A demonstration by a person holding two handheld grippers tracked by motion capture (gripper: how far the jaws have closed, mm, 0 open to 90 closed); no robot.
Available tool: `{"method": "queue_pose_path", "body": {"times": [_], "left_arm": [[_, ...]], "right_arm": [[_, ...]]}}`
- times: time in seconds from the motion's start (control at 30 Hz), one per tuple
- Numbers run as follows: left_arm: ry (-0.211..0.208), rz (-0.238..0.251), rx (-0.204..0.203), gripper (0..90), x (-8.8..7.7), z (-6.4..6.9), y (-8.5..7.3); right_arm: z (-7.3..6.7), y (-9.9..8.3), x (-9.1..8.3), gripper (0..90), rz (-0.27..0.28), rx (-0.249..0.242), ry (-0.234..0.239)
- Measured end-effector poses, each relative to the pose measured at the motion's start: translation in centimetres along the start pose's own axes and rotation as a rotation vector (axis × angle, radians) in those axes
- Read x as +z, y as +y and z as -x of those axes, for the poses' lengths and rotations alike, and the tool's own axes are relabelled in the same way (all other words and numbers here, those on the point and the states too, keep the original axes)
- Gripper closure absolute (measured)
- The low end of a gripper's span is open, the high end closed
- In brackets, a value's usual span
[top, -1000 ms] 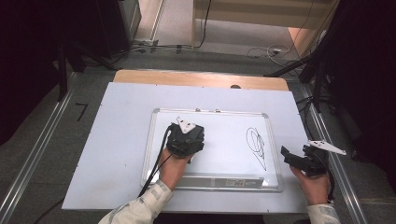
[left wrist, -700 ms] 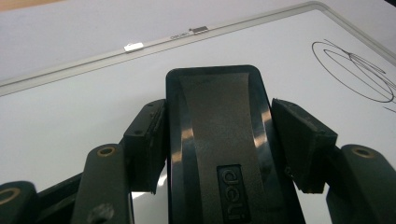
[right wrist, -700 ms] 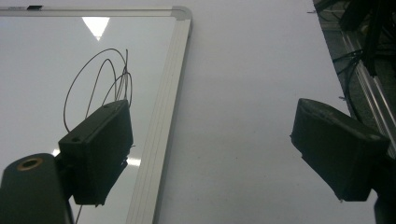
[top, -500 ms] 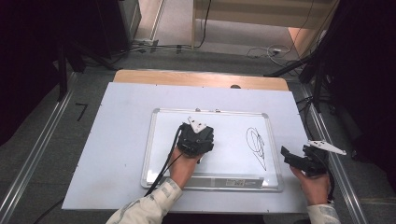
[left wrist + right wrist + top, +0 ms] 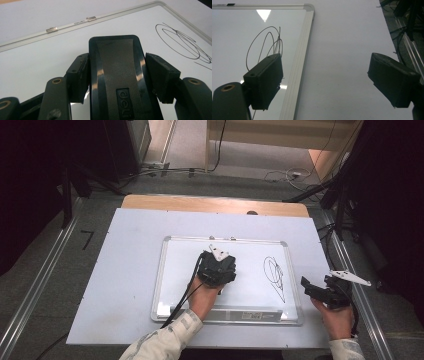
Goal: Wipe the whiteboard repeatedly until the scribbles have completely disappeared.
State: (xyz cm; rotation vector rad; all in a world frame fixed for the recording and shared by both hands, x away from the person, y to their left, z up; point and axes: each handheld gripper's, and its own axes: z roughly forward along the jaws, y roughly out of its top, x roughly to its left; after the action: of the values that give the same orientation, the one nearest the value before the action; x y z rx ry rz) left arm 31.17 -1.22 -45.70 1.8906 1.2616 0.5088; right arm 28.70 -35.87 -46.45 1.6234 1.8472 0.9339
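Observation:
A whiteboard [image 5: 175, 265] with a silver frame lies flat on the white table. A black pen scribble [image 5: 275, 275] marks its right part; the scribble [image 5: 180, 42] [image 5: 265, 42] appears in both gripper views. My left gripper [image 5: 219, 265] rests over the board's middle, shut on a black board eraser [image 5: 116, 72], which sits on the board between the two pads. My right gripper [image 5: 320, 292] hovers at the board's right edge, open, nothing between its fingers [image 5: 265, 80].
The white tabletop [image 5: 120, 270] surrounds the whiteboard, with a wooden strip [image 5: 210, 204] along its far edge. Metal rails [image 5: 365, 290] and cables run along the right side. Dark equipment stands to the left and right on the floor.
My left gripper has slid the eraser to the right across the board, toward the scribble. The right gripper has stayed put.

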Motion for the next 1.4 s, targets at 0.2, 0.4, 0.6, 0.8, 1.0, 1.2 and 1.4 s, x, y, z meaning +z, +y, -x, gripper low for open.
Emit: {"method": "queue_pose_path", "body": {"times": [0.2,0.4,0.6,0.8,1.0,1.2,1.4], "left_arm": [[-0.013,-0.007,0.009,39.0,0.6,0.8,0.3],[-0.026,-0.010,0.024,39.0,1.1,1.8,0.7],[-0.039,0.001,0.022,39.1,1.7,2.6,1.1],[-0.040,-0.002,0.038,39.0,2.4,3.3,1.5],[-0.047,0.006,0.055,39.0,3.1,4.3,1.7],[-0.056,0.002,0.059,39.0,3.7,5.0,1.8],[-0.065,-0.002,0.065,39.0,4.2,5.6,1.8]], "right_arm": [[0.1,0.0,0.0,11.3,0.000,0.000,0.002],[0.1,0.0,0.0,11.3,0.001,-0.001,0.002],[0.1,0.0,0.0,11.3,0.002,0.001,0.004],[0.1,0.0,0.0,11.3,0.002,0.001,0.004],[0.2,0.0,0.0,11.3,0.002,0.002,0.006],[0.2,0.0,0.0,11.3,0.001,0.004,0.009],[0.2,0.0,0.0,11.3,0.002,0.002,0.010]]}}
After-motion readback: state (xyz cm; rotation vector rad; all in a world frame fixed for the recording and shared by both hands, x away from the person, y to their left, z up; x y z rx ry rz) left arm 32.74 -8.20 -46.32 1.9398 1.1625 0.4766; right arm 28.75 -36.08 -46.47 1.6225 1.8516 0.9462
